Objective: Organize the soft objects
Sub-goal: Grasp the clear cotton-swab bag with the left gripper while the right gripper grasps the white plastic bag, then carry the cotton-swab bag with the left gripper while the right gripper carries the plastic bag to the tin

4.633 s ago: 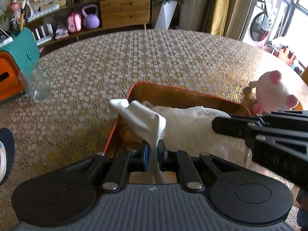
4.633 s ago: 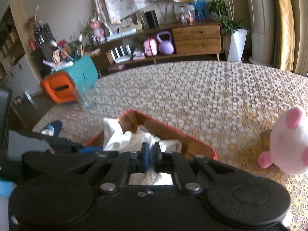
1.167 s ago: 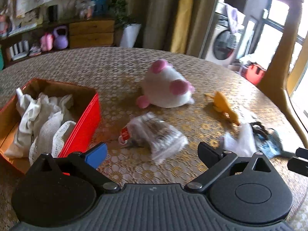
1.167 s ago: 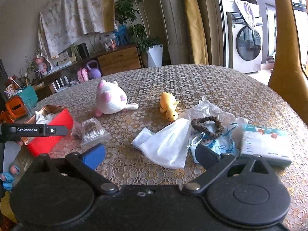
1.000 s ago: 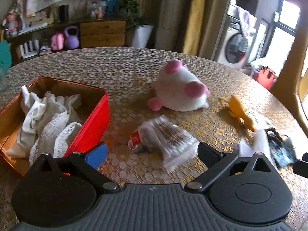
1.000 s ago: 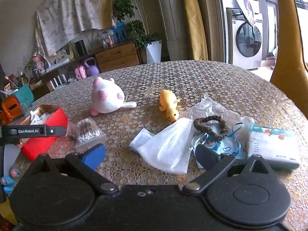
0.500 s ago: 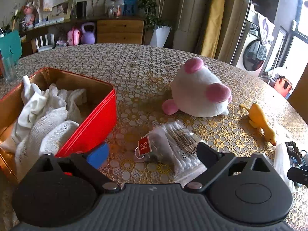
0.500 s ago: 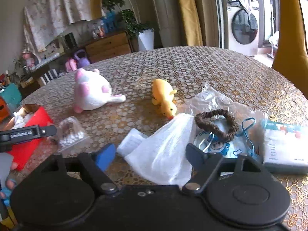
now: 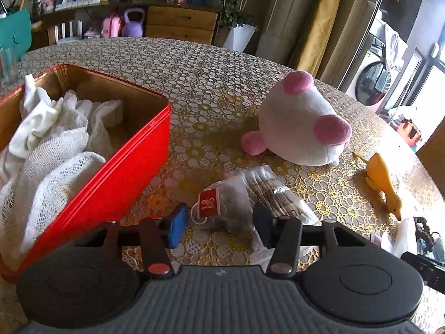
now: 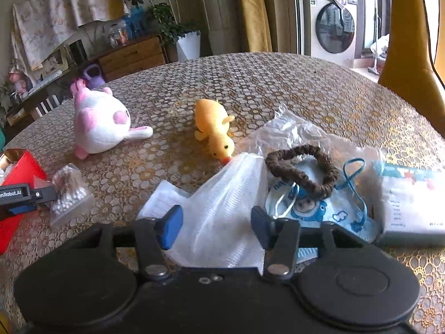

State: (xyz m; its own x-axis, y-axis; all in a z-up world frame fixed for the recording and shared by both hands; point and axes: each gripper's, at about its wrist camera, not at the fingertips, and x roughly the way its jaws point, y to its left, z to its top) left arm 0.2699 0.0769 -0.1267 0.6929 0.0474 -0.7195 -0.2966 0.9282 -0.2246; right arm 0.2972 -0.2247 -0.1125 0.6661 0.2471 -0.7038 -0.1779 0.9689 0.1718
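1. Cloth is the thing in hand: a white mesh cloth [image 10: 222, 214] lies crumpled on the table [image 10: 278, 83], its near end between the spread fingers of the right gripper [image 10: 215, 226]. The jaws stand released on either side of it, nothing pinched yet.

2. At the other side, a tea bag pouch [image 9: 225, 203] with a red tag lies between the parted fingers of the left gripper [image 9: 219, 226], jaws likewise released and holding nothing. A clear packet of cotton swabs [image 9: 278, 192] lies against it.

3. The red tin [image 9: 111, 172] sits just beside the left gripper and already holds white cloths [image 9: 52, 136], so the sorting looks partly done.

4. Other soft things wait on the table: a white and pink plush [image 10: 100, 122], a yellow plush duck [image 10: 214, 128], a brown hair scrunchie [image 10: 301, 169] resting on a child's face mask [image 10: 314, 208], with crinkled clear plastic [image 10: 289, 130] under them and a tissue pack [image 10: 411, 197] further right.

5. Judged step: both grippers are lined up for a pick, the right on the mesh cloth, the left on the pouch.

6. Next move calls for closing on a bunched fold, not a single thin layer, lifting clear of the duck's beak and the scrunchie, then carrying the cloth across to the tin.
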